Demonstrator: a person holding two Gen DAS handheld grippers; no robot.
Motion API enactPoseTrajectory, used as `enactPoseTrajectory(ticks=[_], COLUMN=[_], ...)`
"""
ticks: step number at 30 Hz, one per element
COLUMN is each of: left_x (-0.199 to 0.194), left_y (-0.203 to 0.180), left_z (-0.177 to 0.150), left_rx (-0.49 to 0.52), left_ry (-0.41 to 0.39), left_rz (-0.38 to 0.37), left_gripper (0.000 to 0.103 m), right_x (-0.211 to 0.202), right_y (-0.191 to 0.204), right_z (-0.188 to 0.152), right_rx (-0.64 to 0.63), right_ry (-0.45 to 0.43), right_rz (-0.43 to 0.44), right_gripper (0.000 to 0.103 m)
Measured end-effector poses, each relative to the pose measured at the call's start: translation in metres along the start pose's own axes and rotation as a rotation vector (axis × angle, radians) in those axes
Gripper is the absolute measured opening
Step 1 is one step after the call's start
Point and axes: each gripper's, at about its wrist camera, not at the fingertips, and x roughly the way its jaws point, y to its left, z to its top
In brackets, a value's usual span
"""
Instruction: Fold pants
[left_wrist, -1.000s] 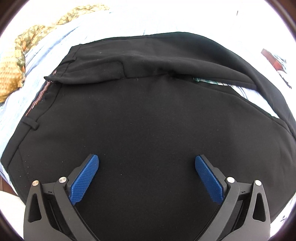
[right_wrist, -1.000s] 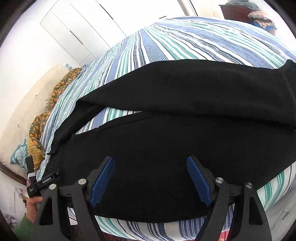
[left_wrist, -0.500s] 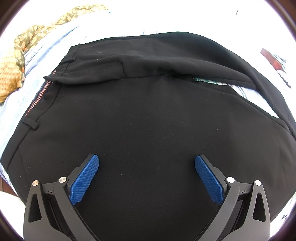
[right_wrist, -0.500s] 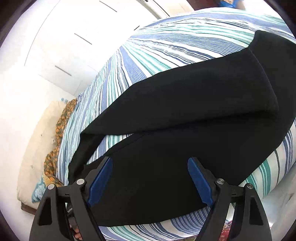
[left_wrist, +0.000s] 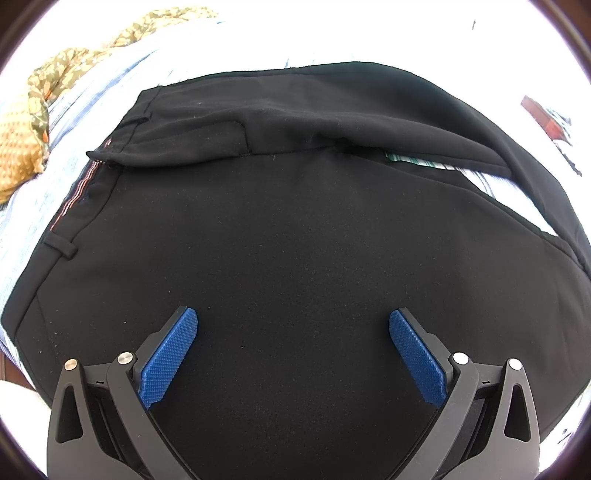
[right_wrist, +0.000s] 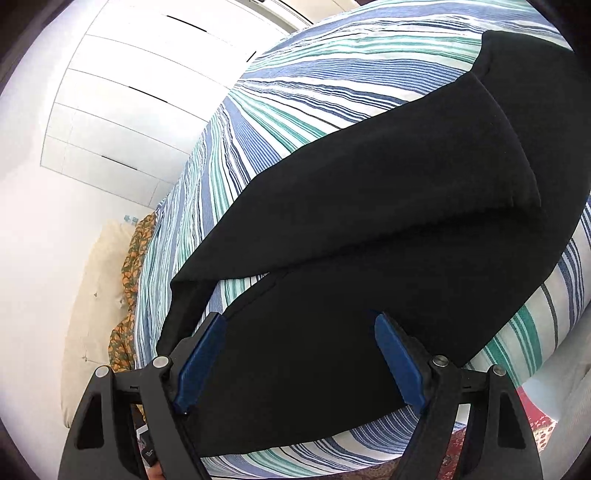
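Note:
Black pants (left_wrist: 288, 229) lie spread on a striped bed. In the left wrist view the waistband with a belt loop (left_wrist: 61, 249) is at the left and the upper part is folded over near the top. My left gripper (left_wrist: 291, 321) is open and empty just above the seat of the pants. In the right wrist view the two legs (right_wrist: 388, 206) run up to the right, the far one lying partly over the near one. My right gripper (right_wrist: 299, 326) is open and empty above the near leg.
The striped bedspread (right_wrist: 280, 107) covers the bed, whose near edge drops off at the bottom right. A yellow patterned cloth (left_wrist: 22, 147) and a cream pillow (right_wrist: 92, 288) lie at the head of the bed. White wardrobe doors (right_wrist: 122, 92) stand behind.
My right gripper has swung and tilted, so the legs now run diagonally up to the right and more wardrobe shows. The left gripper and the pants have stayed still.

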Motion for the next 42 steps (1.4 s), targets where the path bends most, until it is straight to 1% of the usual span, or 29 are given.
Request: enactPoseTrajectory(ticks=[3,9,11,13,14,15,16,17,18,19,20,21,23,24,25,27,28,31,32,34,35,36,37,38,39,40,41,42], left_x=[0.001,0.002,0.002,0.002,0.002,0.002,0.002,0.001,-0.002,-0.007,-0.014,-0.022,-0.028,-0.026,-0.020,0.006,0.020,0.061,0.072,0.090,0.095,0.098,0.100,0.099,0.088,0.068,0.038,0.004], left_y=[0.002,0.003,0.002,0.002,0.002,0.001,0.001,0.001,0.001,0.002,0.007,0.014,0.028,0.035,0.039,0.044,0.044,0.040,0.038,0.037,0.038,0.040,0.042,0.044,0.048,0.051,0.054,0.057], left_z=[0.001,0.002,0.002,0.002,0.002,0.002,0.002,0.003,0.006,0.013,0.021,0.034,0.064,0.087,0.107,0.152,0.170,0.212,0.218,0.223,0.222,0.218,0.214,0.209,0.208,0.211,0.217,0.222], left_rx=[-0.002,-0.003,-0.002,-0.002,-0.002,-0.001,-0.001,0.002,0.000,-0.023,-0.063,-0.123,-0.242,-0.304,-0.348,-0.420,-0.447,-0.516,-0.533,-0.564,-0.587,-0.618,-0.649,-0.693,-0.725,-0.720,-0.681,-0.632], left_ry=[0.006,0.011,0.010,0.010,0.009,0.010,0.013,0.026,0.051,0.075,0.086,0.078,0.067,0.063,0.062,0.095,0.114,0.199,0.226,0.275,0.285,0.290,0.299,0.312,0.283,0.228,0.152,0.072], left_rz=[-0.006,-0.005,-0.002,-0.001,-0.001,0.000,0.001,0.004,0.008,-0.005,-0.067,-0.160,-0.295,-0.365,-0.425,-0.529,-0.552,-0.580,-0.579,-0.534,-0.506,-0.486,-0.506,-0.564,-0.580,-0.595,-0.617,-0.616], left_gripper=[0.103,0.103,0.103,0.103,0.103,0.103,0.103,0.103,0.102,0.102,0.102,0.102,0.102,0.102,0.102,0.102,0.102,0.102,0.102,0.101,0.098,0.067,0.006,0.007,0.003,0.003,0.003,0.003], right_x=[-0.002,-0.009,-0.007,-0.006,-0.005,-0.003,-0.002,-0.002,-0.003,-0.003,-0.006,-0.010,-0.029,-0.041,-0.056,-0.082,-0.095,-0.128,-0.136,-0.155,-0.165,-0.173,-0.183,-0.189,-0.191,-0.187,-0.181,-0.173], right_y=[-0.004,-0.026,-0.030,-0.034,-0.036,-0.039,-0.042,-0.045,-0.048,-0.048,-0.045,-0.035,0.000,0.022,0.044,0.081,0.095,0.125,0.132,0.140,0.139,0.138,0.133,0.129,0.124,0.119,0.114,0.107], right_z=[0.002,0.017,0.023,0.030,0.033,0.037,0.041,0.044,0.049,0.055,0.062,0.068,0.082,0.087,0.090,0.095,0.097,0.092,0.088,0.078,0.073,0.071,0.067,0.066,0.068,0.073,0.082,0.095], right_rx=[0.049,0.273,0.309,0.349,0.374,0.388,0.397,0.403,0.397,0.371,0.325,0.265,0.079,-0.021,-0.116,-0.269,-0.326,-0.444,-0.476,-0.525,-0.532,-0.529,-0.524,-0.514,-0.506,-0.507,-0.504,-0.492], right_ry=[-0.001,-0.041,-0.058,-0.099,-0.126,-0.145,-0.170,-0.203,-0.225,-0.234,-0.236,-0.236,-0.238,-0.246,-0.256,-0.269,-0.273,-0.275,-0.276,-0.279,-0.279,-0.281,-0.282,-0.278,-0.272,-0.264,-0.257,-0.245], right_rz=[0.014,0.064,0.061,0.026,0.012,-0.006,-0.034,-0.067,-0.110,-0.153,-0.173,-0.163,-0.127,-0.104,-0.073,-0.027,0.000,0.080,0.109,0.155,0.184,0.219,0.245,0.263,0.268,0.238,0.187,0.151], right_gripper=[0.083,0.083,0.082,0.077,0.072,0.063,0.057,0.044,0.021,0.008,0.005,0.005,0.005,0.005,0.005,0.005,0.005,0.005,0.005,0.005,0.005,0.005,0.005,0.005,0.005,0.005,0.005,0.005])
